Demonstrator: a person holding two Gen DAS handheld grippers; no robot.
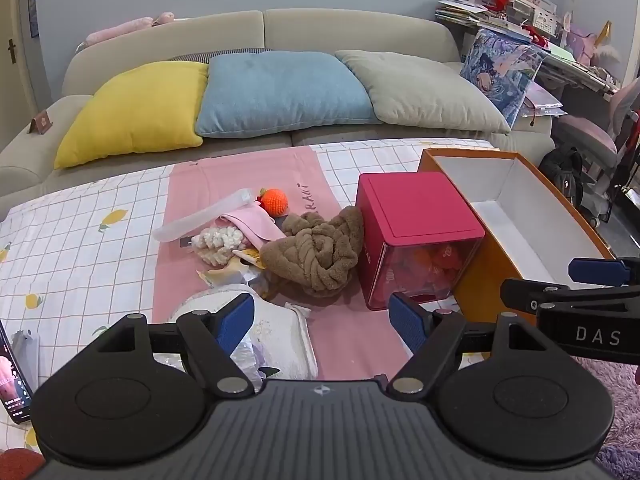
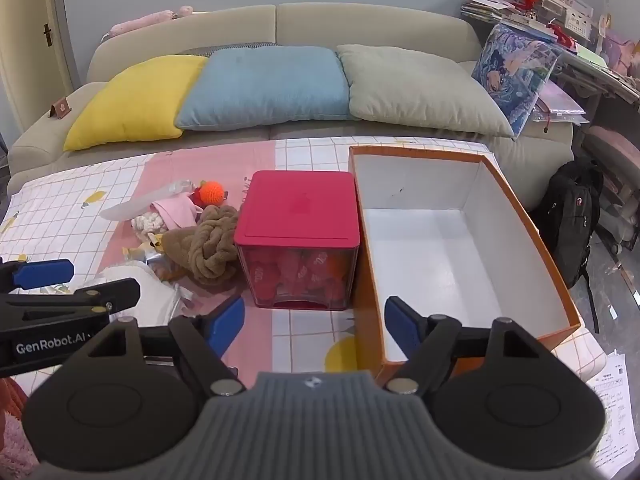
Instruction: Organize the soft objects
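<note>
Nearest the left wrist camera, the left gripper (image 1: 322,322) stands with its jaws spread wide and holding nothing. A pale embroidered pouch (image 1: 276,334) lies on the table directly below and just inside the left-hand finger; the blue pad overlaps it in the view, but contact cannot be confirmed. Ahead of the open jaws, on the pink mat (image 1: 256,184), sits the cluster of soft items: a brown knotted plush (image 1: 320,248), a cream knitted piece (image 1: 218,242) under a pink cloth (image 1: 256,224), and an orange crocheted ball (image 1: 274,202) farthest off. A translucent flat strip (image 1: 204,216) lies at the left of the cluster.

Ahead and right of the left jaws stands a red-lidded clear box (image 1: 416,232), touching the brown plush on one side and sitting just beside an open orange box (image 1: 472,276) on the other. The orange box shows a bare white interior.

The right gripper (image 2: 314,324) is likewise open, somewhat less wide, with nothing between its pads. Its jaws point over the checked tablecloth (image 2: 312,324), the red-lidded box straight ahead and the near wall of the orange box behind the right-hand finger. Each gripper shows at the edge of the other's view.

A phone (image 1: 12,376) lies at the far left of the left jaws. Beyond the table stands a sofa (image 1: 352,28) with yellow, blue and beige cushions.
</note>
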